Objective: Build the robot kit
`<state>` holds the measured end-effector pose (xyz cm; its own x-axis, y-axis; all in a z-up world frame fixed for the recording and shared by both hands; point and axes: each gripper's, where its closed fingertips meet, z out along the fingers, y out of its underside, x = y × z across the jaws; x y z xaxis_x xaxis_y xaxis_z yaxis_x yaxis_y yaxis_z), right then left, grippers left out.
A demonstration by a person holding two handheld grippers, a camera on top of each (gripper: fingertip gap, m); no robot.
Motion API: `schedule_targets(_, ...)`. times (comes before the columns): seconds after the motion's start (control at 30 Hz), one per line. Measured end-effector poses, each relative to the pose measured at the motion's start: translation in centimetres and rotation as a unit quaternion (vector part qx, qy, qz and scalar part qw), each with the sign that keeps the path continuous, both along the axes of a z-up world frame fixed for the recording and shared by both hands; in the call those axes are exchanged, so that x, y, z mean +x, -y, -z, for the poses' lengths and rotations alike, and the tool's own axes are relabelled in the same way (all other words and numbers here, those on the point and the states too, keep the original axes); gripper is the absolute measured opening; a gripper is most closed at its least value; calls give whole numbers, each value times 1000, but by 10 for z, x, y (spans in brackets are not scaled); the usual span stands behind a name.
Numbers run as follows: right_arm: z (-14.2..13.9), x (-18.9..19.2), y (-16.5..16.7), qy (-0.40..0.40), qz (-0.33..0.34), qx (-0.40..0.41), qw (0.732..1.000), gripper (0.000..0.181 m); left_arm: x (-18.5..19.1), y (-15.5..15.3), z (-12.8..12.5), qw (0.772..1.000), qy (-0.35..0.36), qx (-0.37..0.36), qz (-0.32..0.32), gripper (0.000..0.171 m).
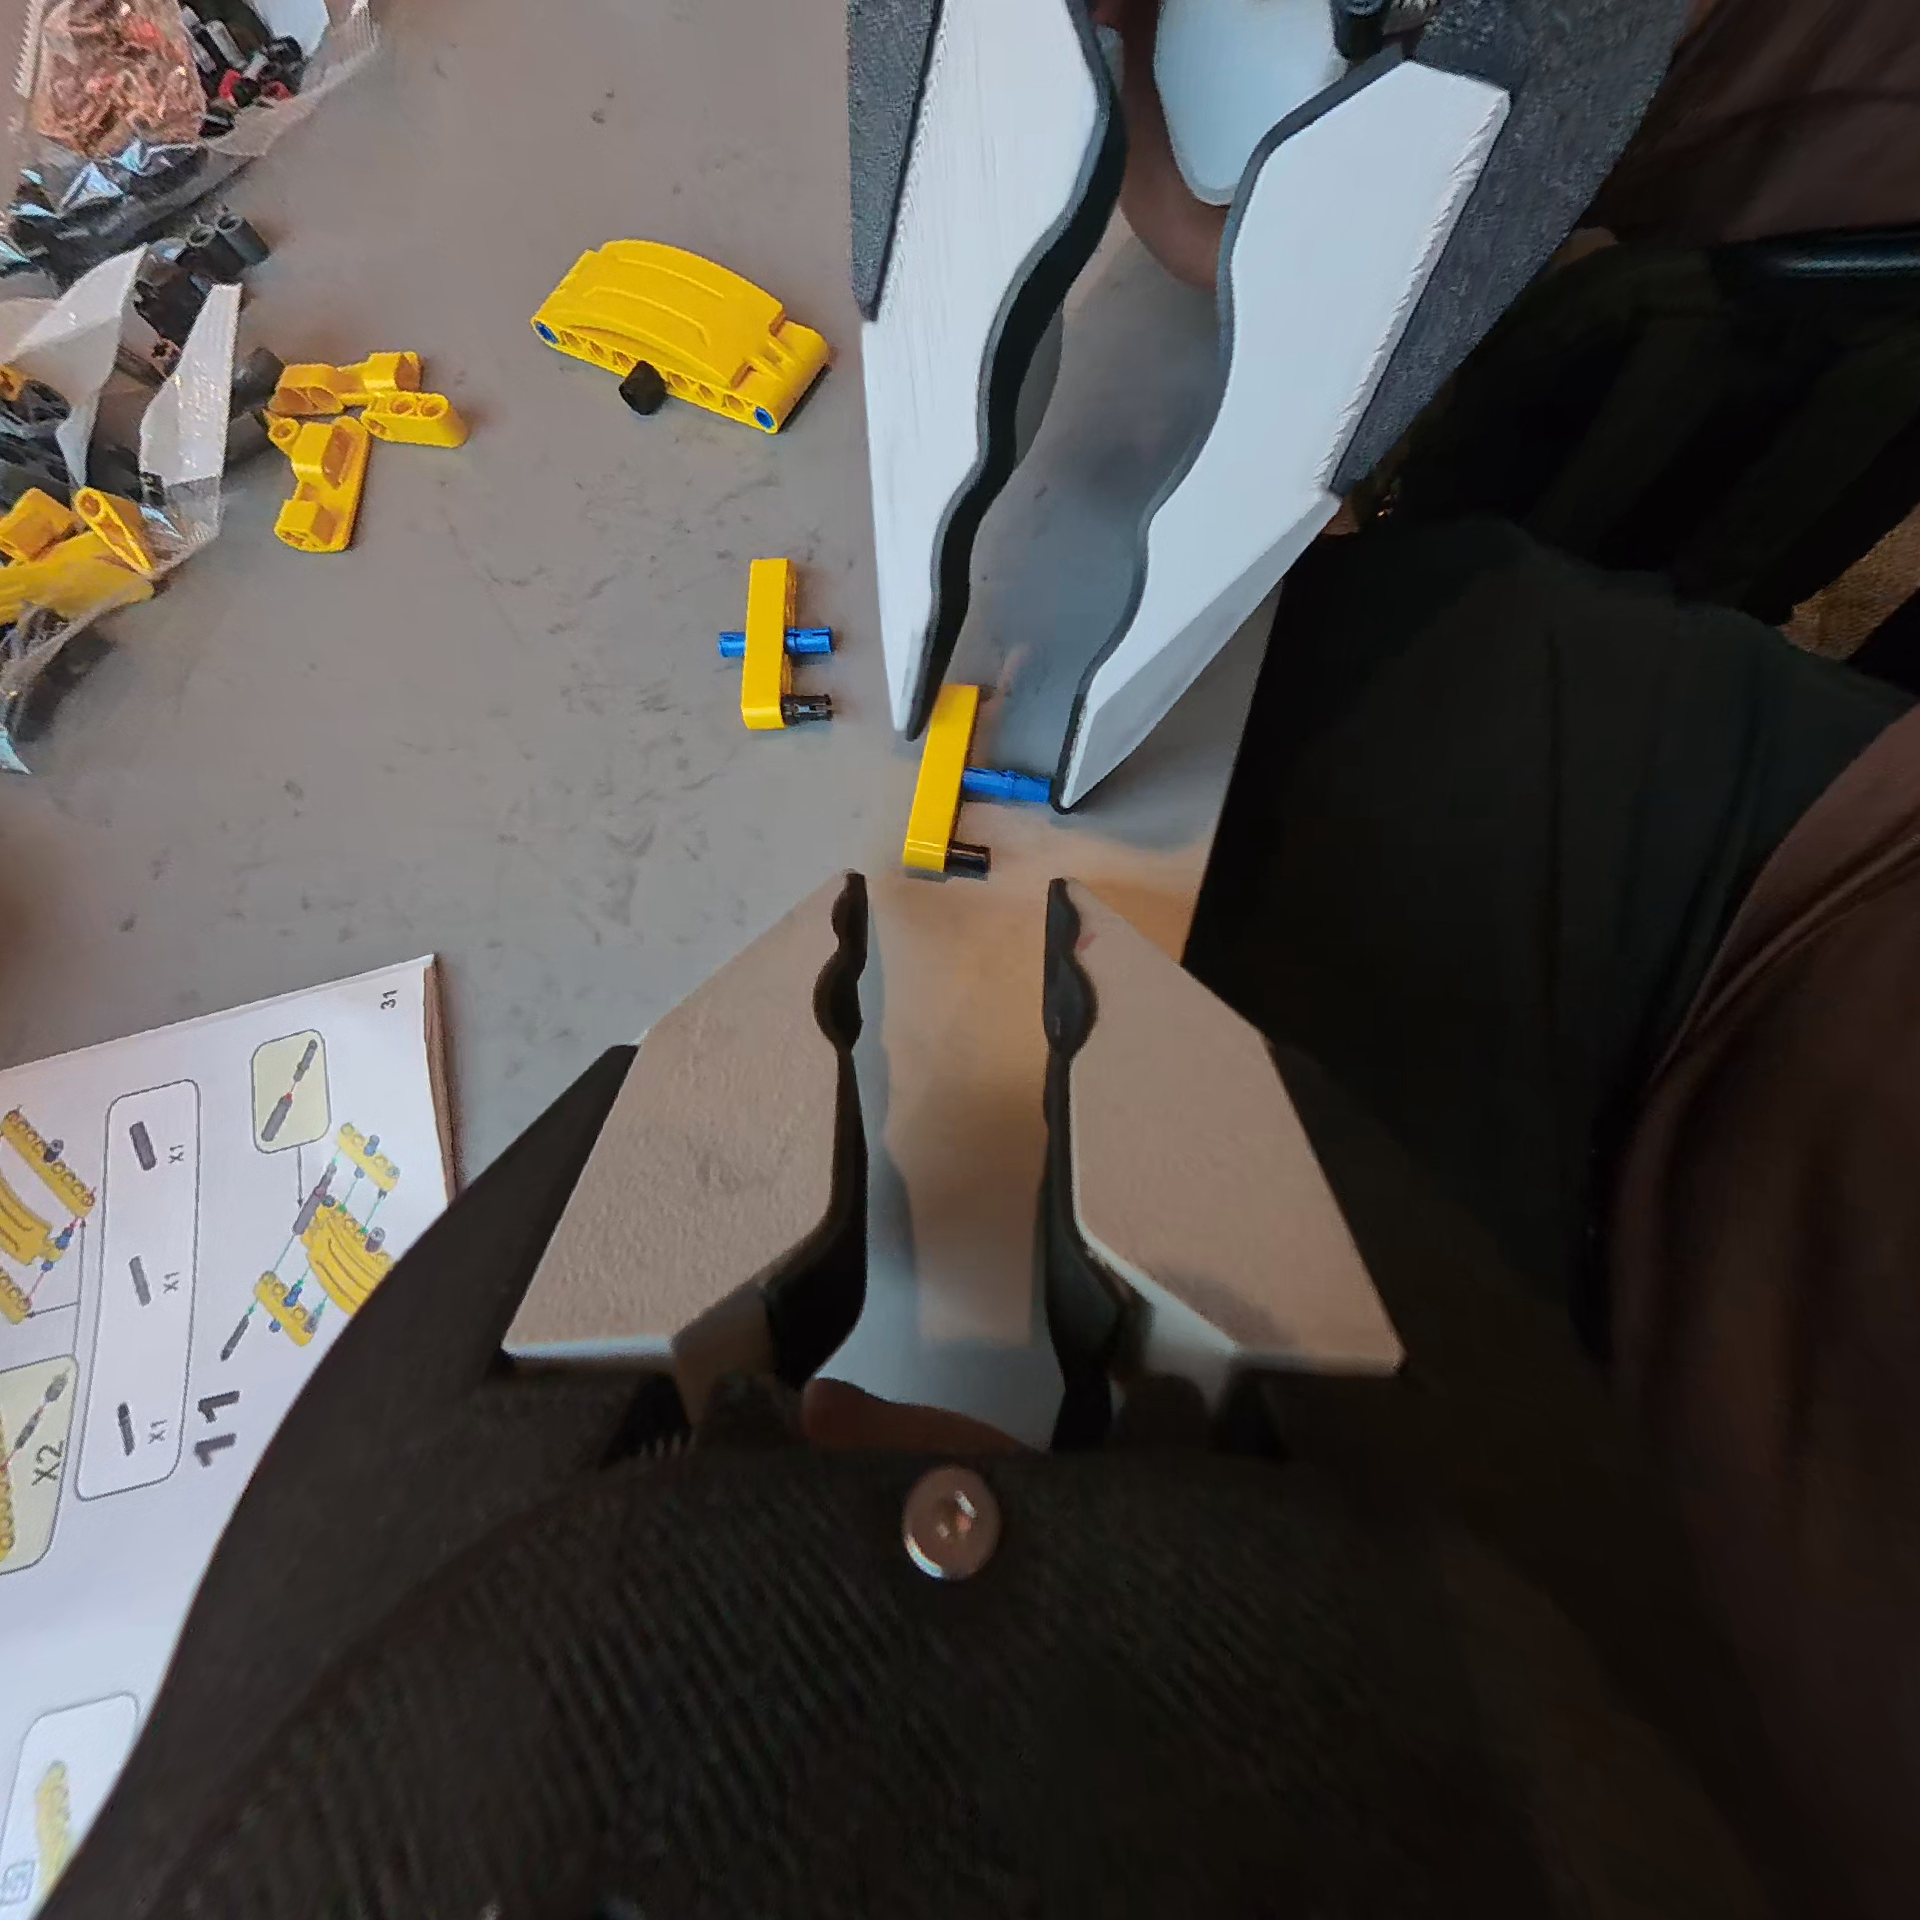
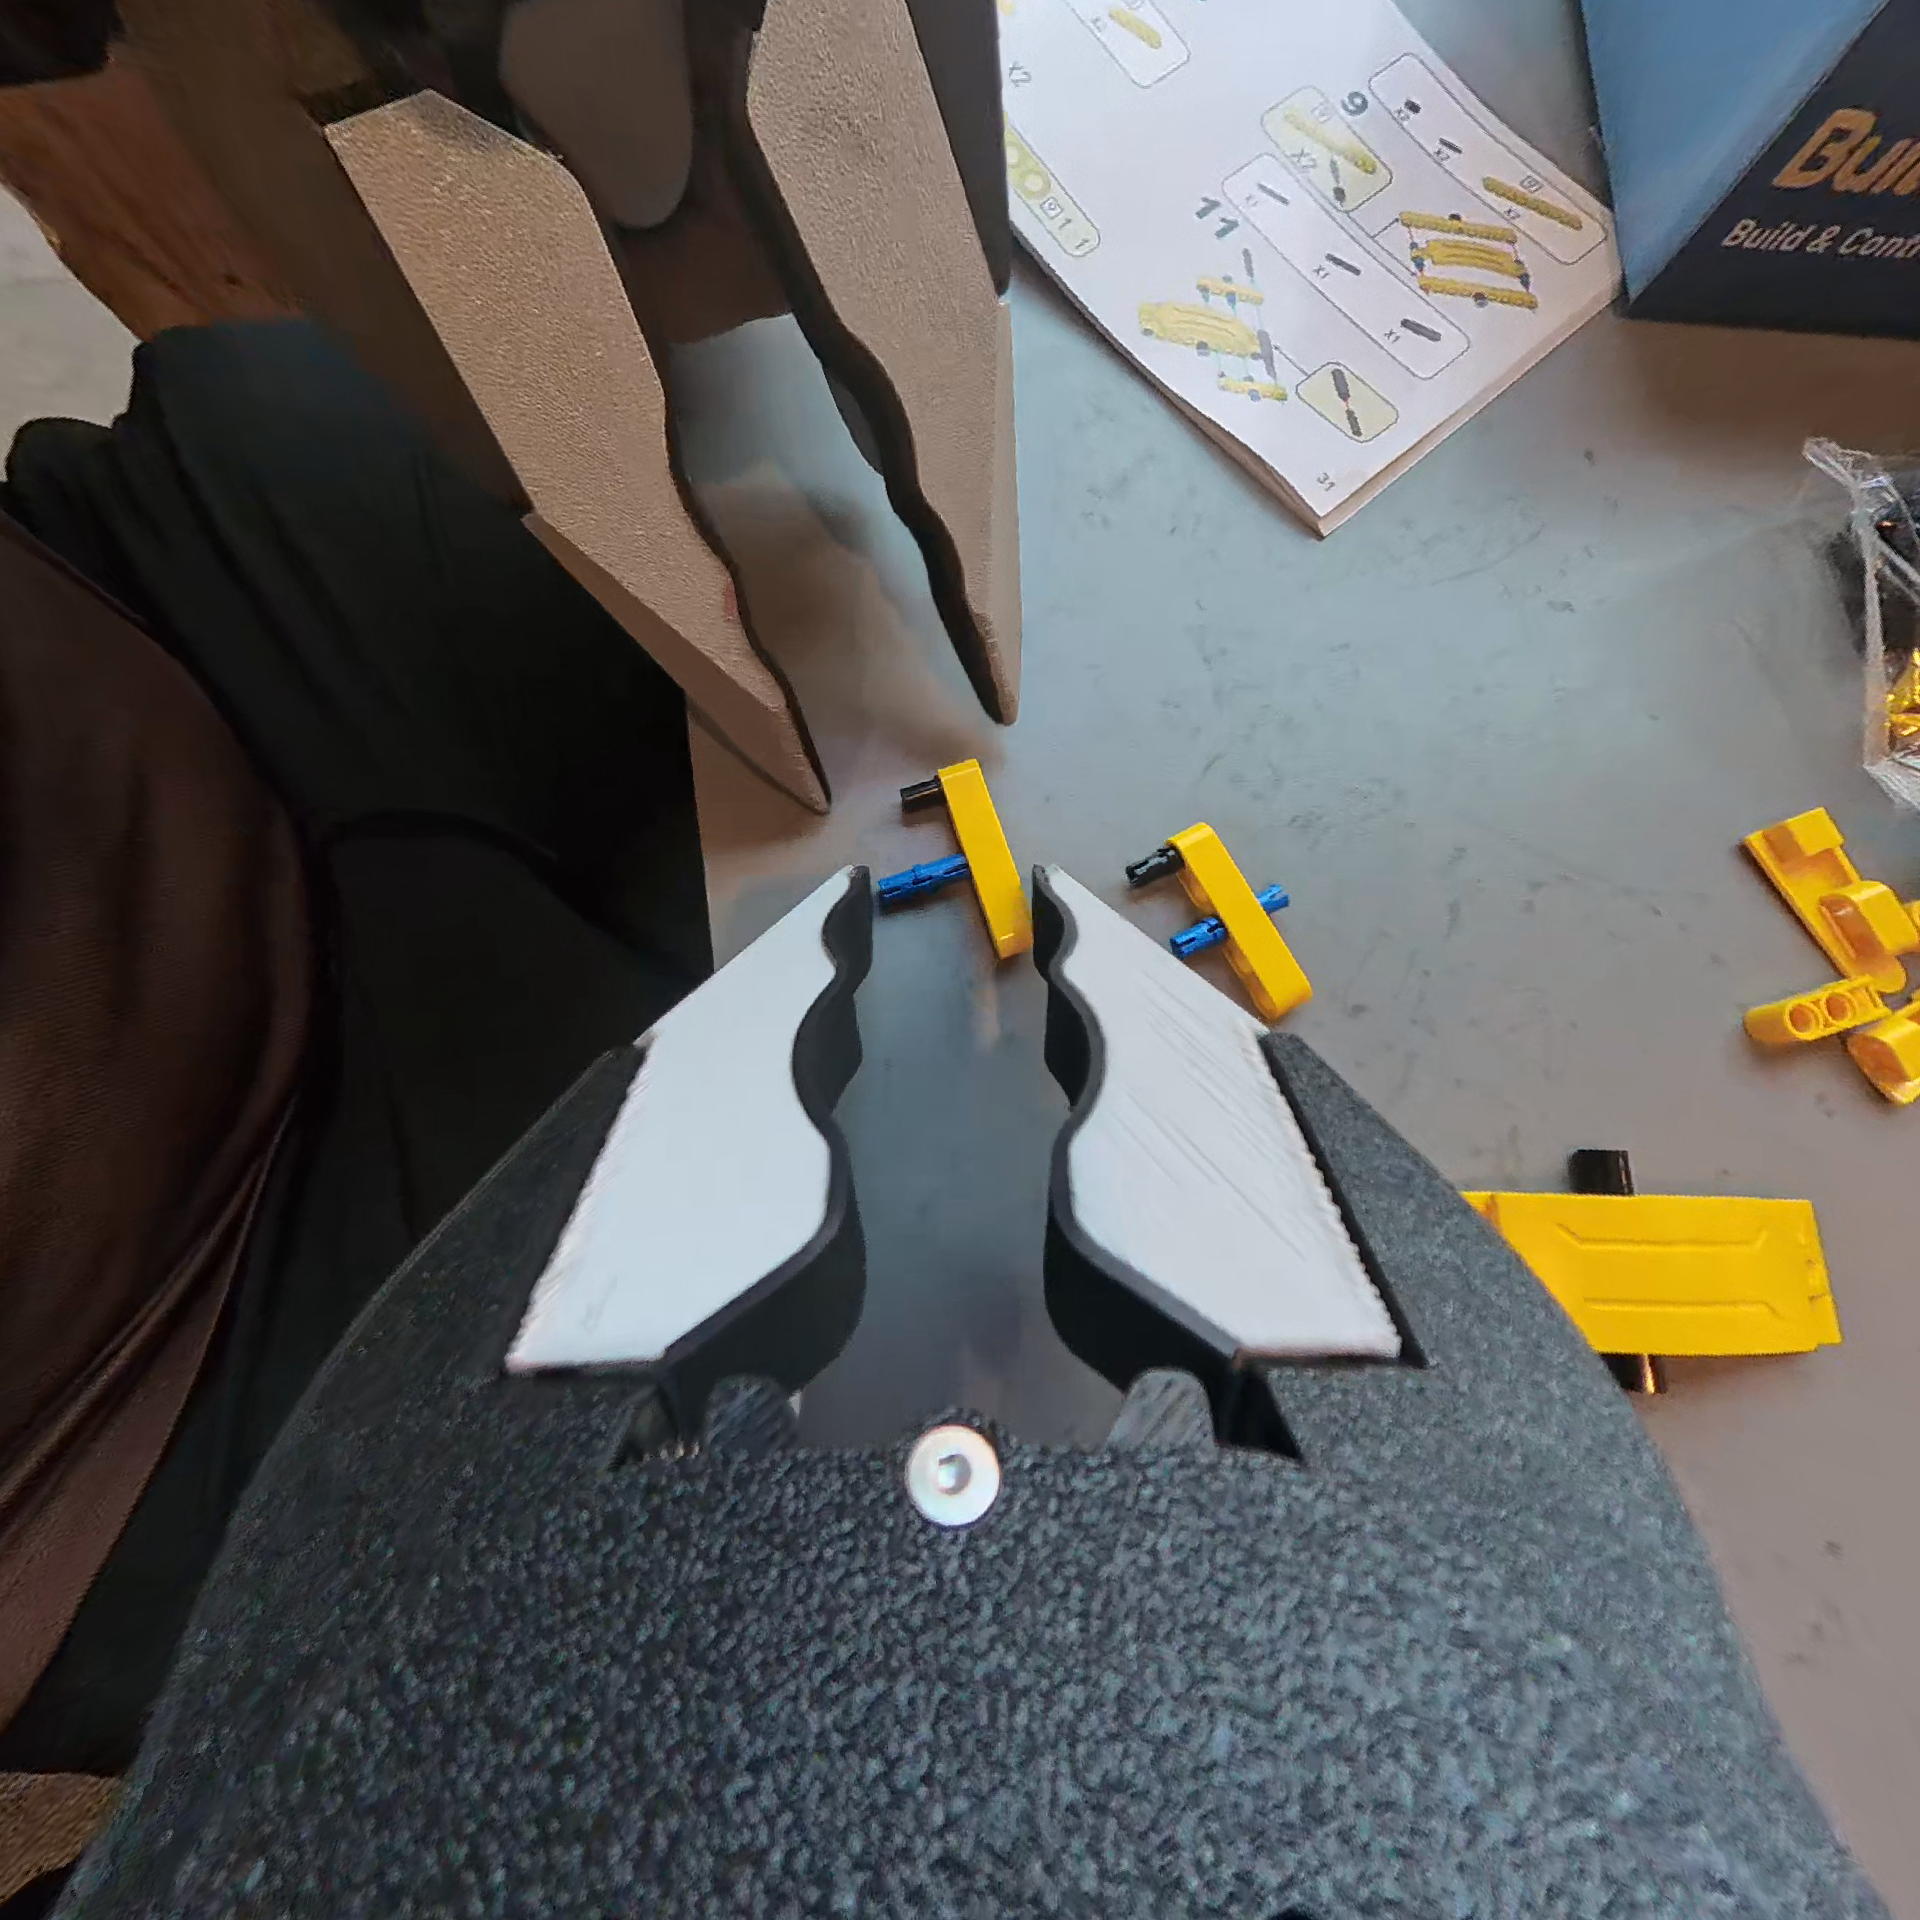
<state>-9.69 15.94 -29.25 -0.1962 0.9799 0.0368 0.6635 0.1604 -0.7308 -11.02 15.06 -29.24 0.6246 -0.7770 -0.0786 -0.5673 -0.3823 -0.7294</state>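
Two grippers facing each other low over a grey table [image 1: 520, 810], fingertips nearly meeting, both with fingers spread apart and gripping nothing. Left gripper [image 1: 954, 883], tan-faced, tips just short of a short yellow beam [image 1: 940, 784]. Right gripper [image 2: 951, 883], white-faced, straddling that same beam [image 2: 987, 862], one tip by its yellow end, the other by its blue pin [image 2: 920, 881]; black pin [image 2: 920, 795] at the beam's far end. Blue box [image 2: 1704, 135] far beyond the right gripper. Open instruction booklet [image 1: 156, 1247] beside the left gripper. Curved yellow panel [image 1: 675, 322] off to the white fingers' side. Second yellow beam with pins [image 1: 771, 644] just beside the first. Loose yellow connectors [image 1: 343, 436] and clear parts bags [image 1: 125, 94] farther out.
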Motion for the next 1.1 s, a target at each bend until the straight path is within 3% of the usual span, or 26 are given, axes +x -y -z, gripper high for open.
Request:
schedule_targets(0.47,2,-4,14,8,-21,-15,1000,27,3,4,2,1000,5,-10,17,14)
schedule_targets(1.1,2,-11,17,30,-3,-9,999,25,-4,6,2,1000,2,-9,17,14)
